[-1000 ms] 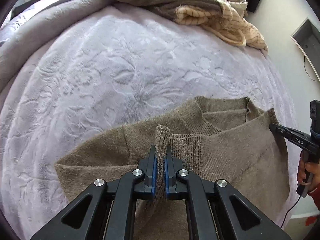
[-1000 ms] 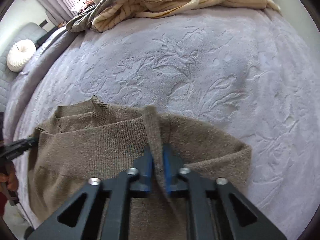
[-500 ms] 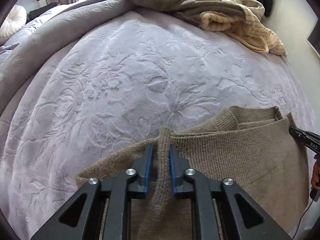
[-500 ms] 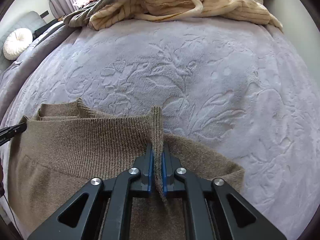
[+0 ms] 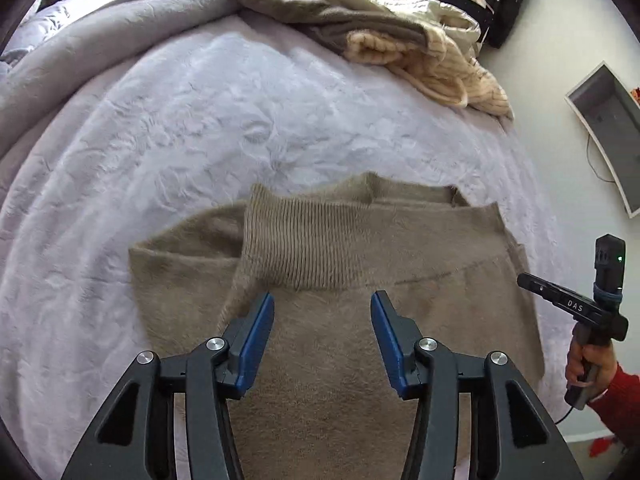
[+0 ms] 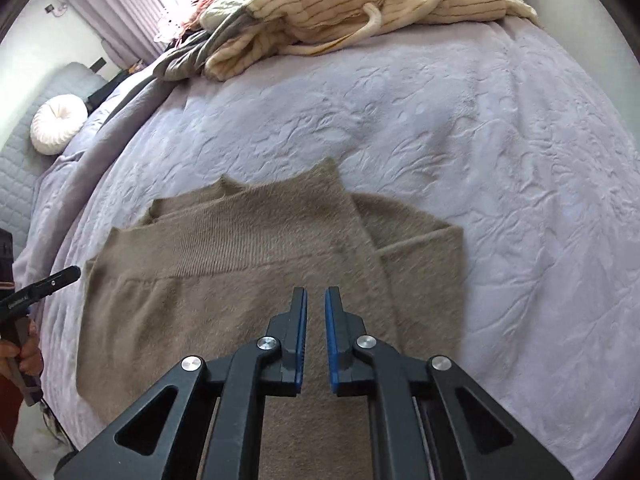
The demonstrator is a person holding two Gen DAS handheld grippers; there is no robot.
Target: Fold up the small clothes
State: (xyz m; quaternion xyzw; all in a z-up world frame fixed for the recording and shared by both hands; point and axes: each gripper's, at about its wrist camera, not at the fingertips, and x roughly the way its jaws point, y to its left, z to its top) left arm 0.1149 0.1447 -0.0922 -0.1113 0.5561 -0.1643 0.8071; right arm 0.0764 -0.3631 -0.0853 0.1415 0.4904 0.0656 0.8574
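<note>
A soft, limp brown knit sweater (image 5: 360, 300) lies folded on a lavender bedspread (image 5: 200, 120). The left gripper (image 5: 322, 334) gapes wide and empty above it; the right gripper (image 6: 316, 336) is barely parted, holding nothing. The thick ribbed hem (image 5: 304, 240) looks the surest place to pinch.

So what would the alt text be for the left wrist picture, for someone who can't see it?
An open hand-held gripper with blue-lined fingers hovers over a folded brown sweater lying on a lilac bedspread. Crumpled clothes are heaped at the far edge, and a second hand-held gripper pokes in from the right.
</note>
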